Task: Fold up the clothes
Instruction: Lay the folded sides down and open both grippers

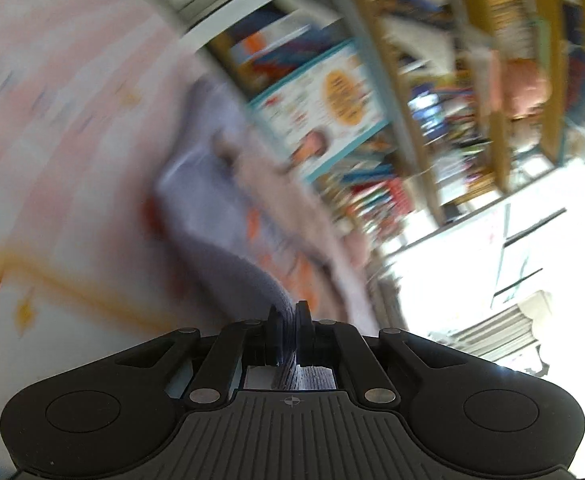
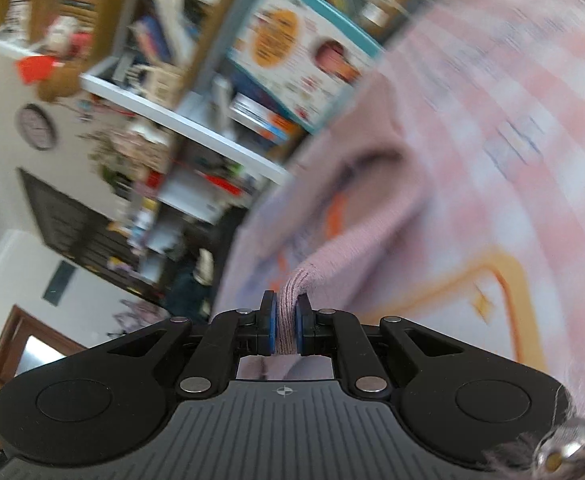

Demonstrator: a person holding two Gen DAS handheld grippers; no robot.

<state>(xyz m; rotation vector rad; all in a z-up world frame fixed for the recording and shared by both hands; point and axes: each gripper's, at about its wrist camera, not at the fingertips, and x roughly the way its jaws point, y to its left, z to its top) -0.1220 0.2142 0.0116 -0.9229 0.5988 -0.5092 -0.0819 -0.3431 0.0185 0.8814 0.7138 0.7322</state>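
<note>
Showing both grippers clamped on one knitted garment. Left gripper (image 1: pixel 288 330): its fingers (image 1: pixel 273 332) pinch a ribbed edge of the lilac garment (image 1: pixel 228 240), which stretches ahead of them over a pink checked cloth (image 1: pixel 72 120). Right gripper (image 2: pixel 286 326): its fingers (image 2: pixel 268 326) are pressed together on a ribbed pink fold of the garment (image 2: pixel 332 248), which rises beyond them. Bookshelves (image 2: pixel 196 128), blurred, lie farther off.

Probably a home: crammed bookshelves (image 2: pixel 196 92), wall clock (image 2: pixel 36 126).
</note>
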